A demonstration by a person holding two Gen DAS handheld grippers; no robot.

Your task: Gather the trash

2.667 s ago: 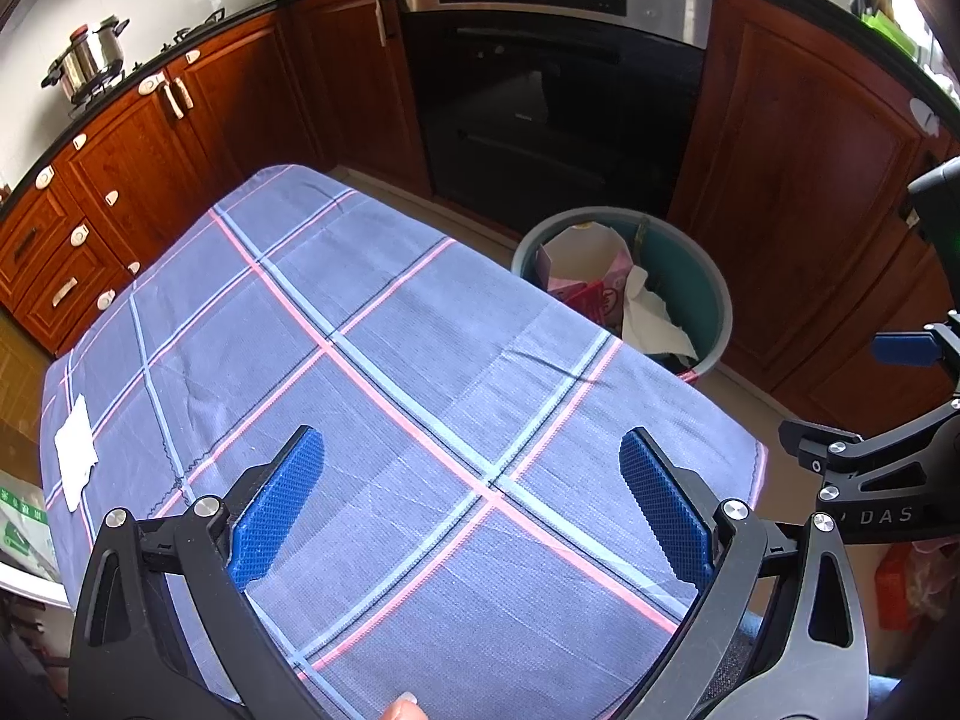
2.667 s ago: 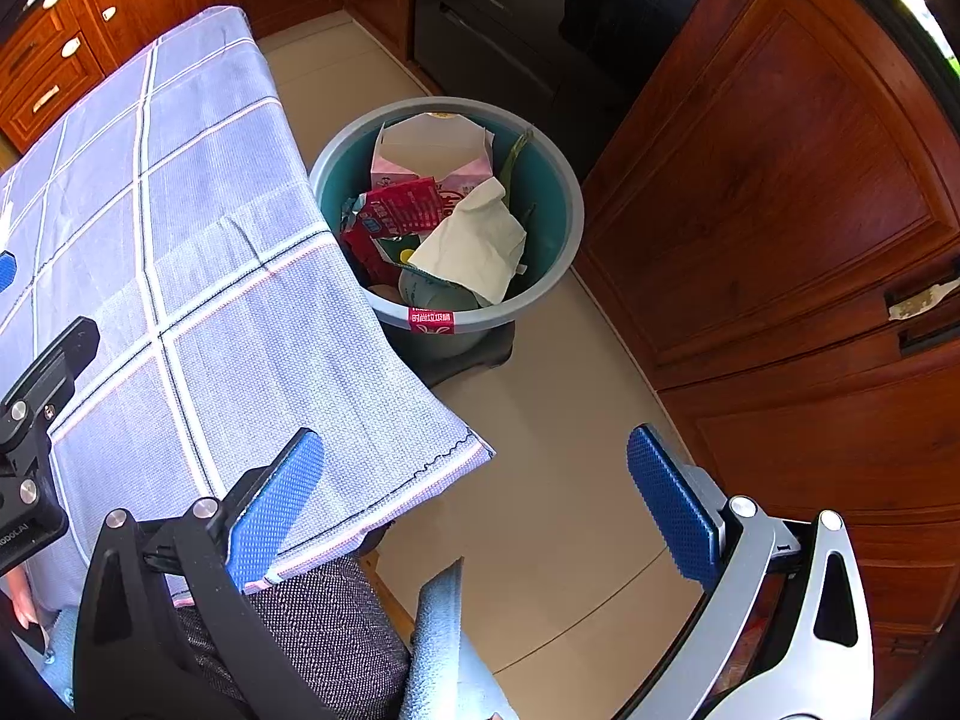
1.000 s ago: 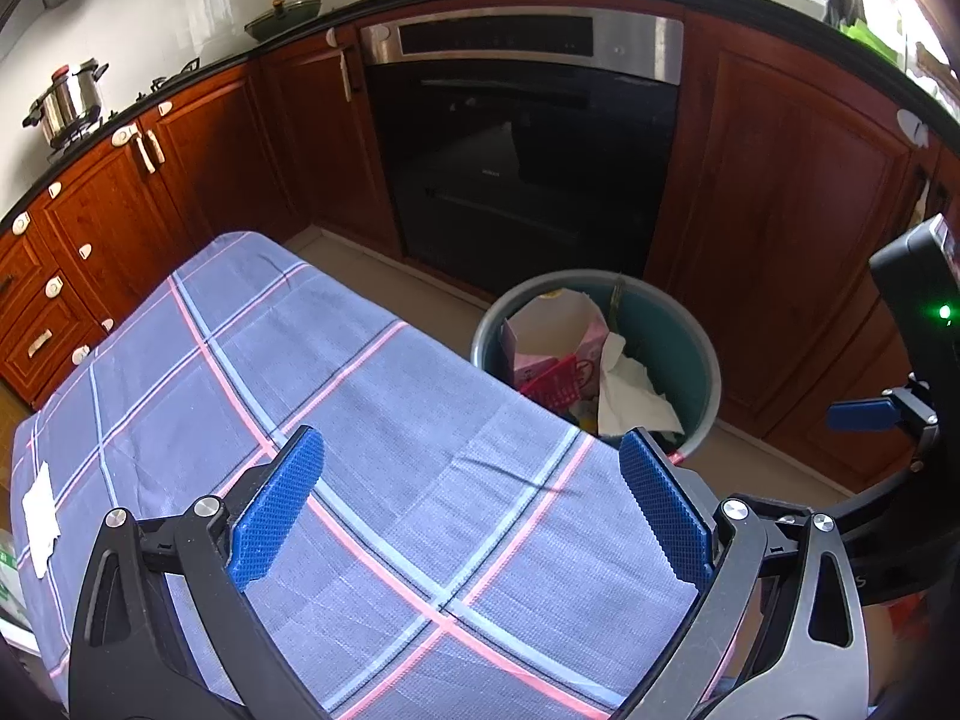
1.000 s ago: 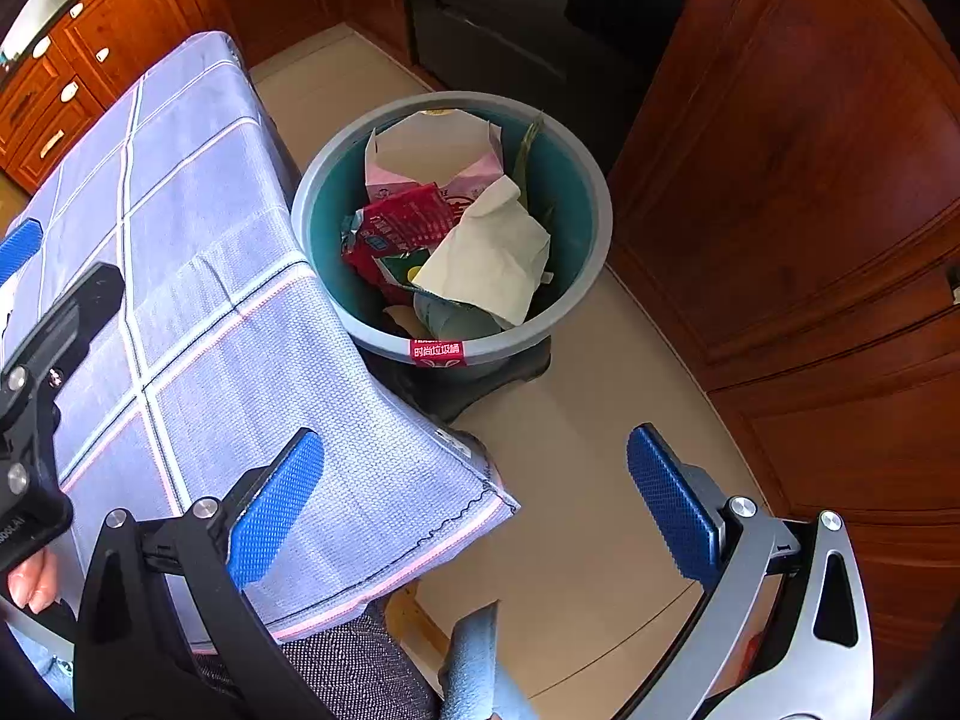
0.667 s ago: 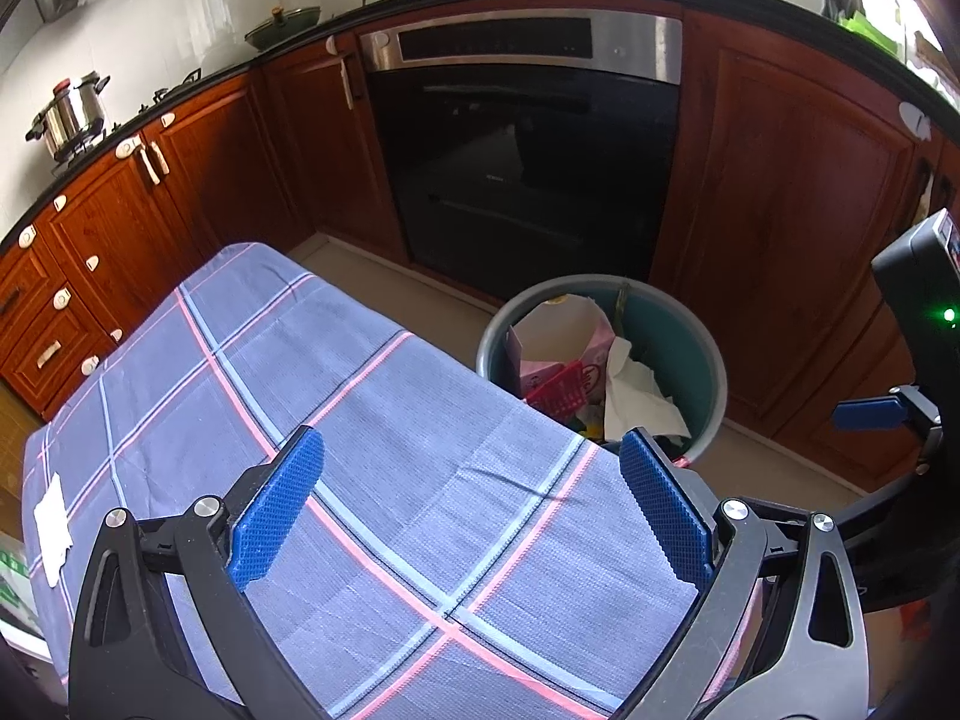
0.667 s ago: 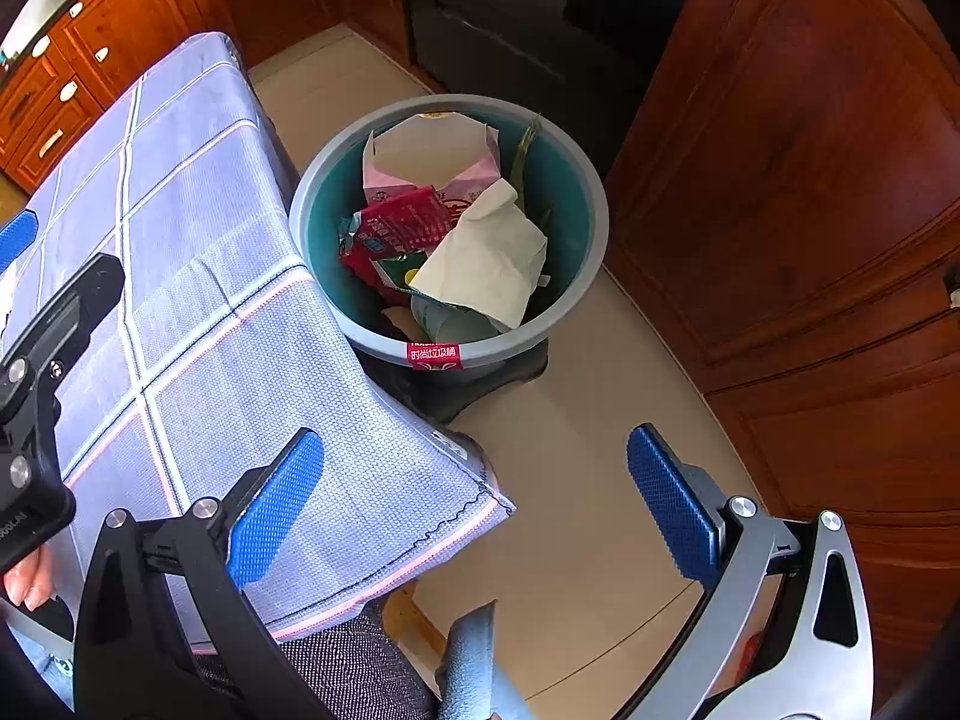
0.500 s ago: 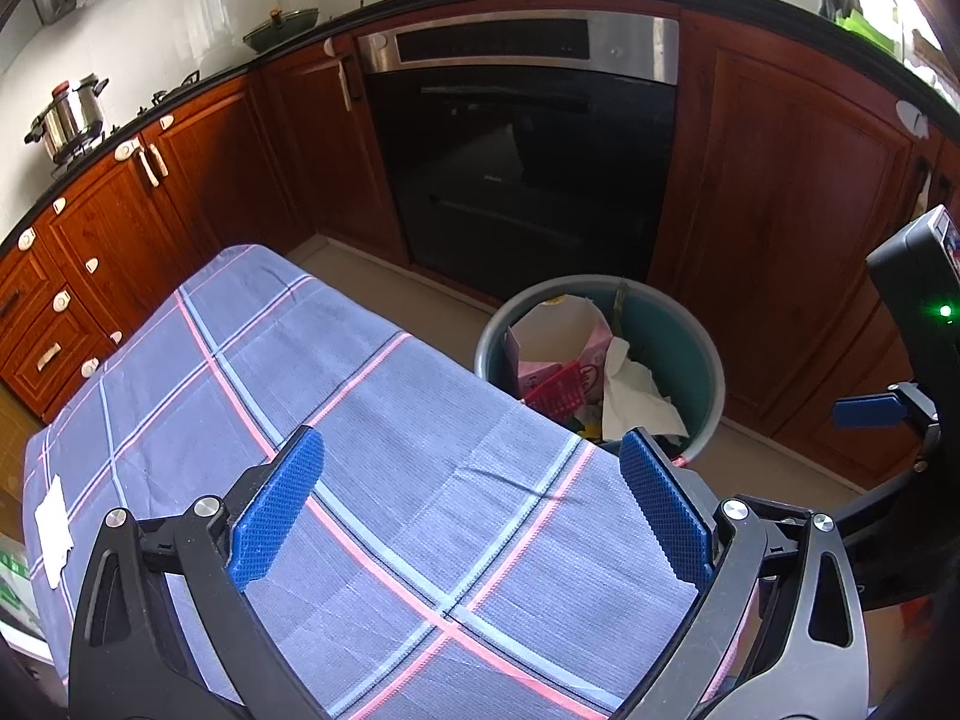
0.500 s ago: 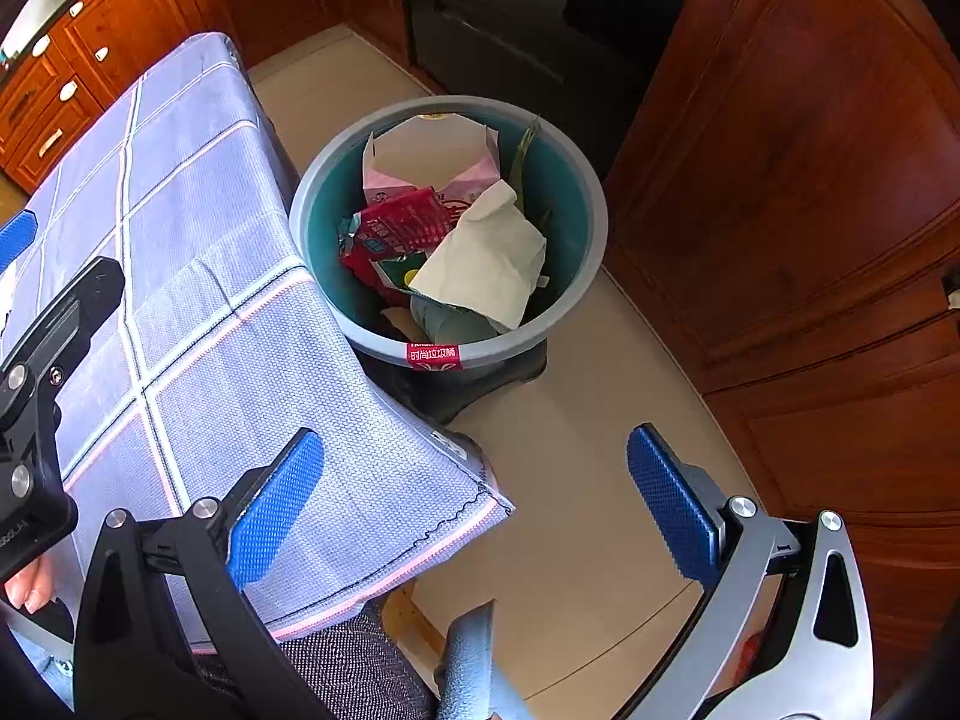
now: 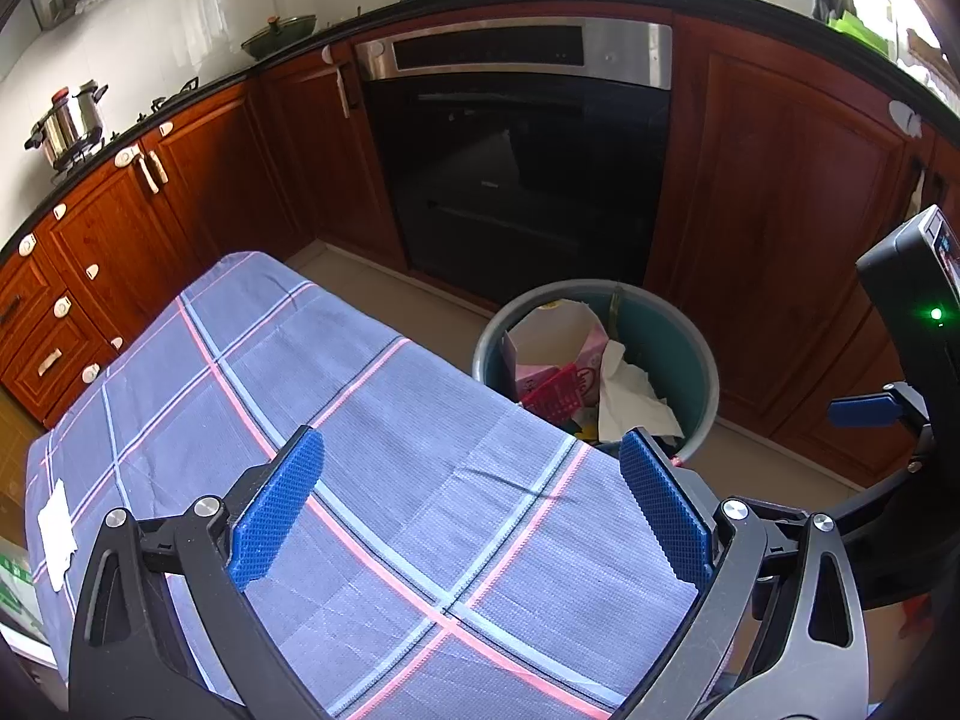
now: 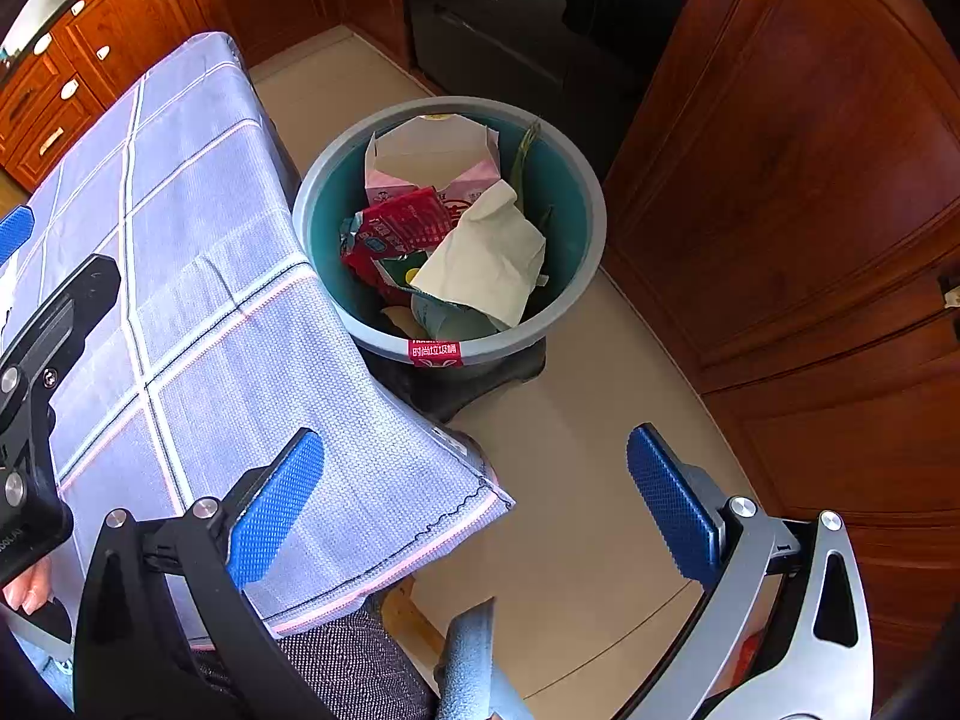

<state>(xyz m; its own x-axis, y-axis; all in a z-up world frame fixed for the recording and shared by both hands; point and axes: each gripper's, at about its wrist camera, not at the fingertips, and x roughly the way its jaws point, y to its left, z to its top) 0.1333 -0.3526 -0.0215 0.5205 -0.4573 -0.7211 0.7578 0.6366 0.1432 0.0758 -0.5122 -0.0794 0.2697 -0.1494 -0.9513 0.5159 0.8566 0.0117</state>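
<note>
Since 2.7 seconds earlier, our left gripper (image 9: 471,504) had risen and tipped up, so more oven and cabinets showed above the table. Its two blue fingers (image 9: 277,513) stood wide apart, holding nothing. Our right gripper (image 10: 474,507) also had both fingers (image 10: 672,504) spread, empty, over the floor.

We counted one bin (image 10: 336,180), at 12 o'clock from the right fingers and 1 o'clock from the left. Inside lay one pink carton (image 10: 432,156), one red wrapper (image 10: 399,228) and one white paper (image 10: 486,252); items beneath were hard to make out.

One white scrap (image 9: 57,525) lay on the tablecloth (image 9: 384,420) at 9 o'clock from the left fingers, near the cloth's edge.
</note>
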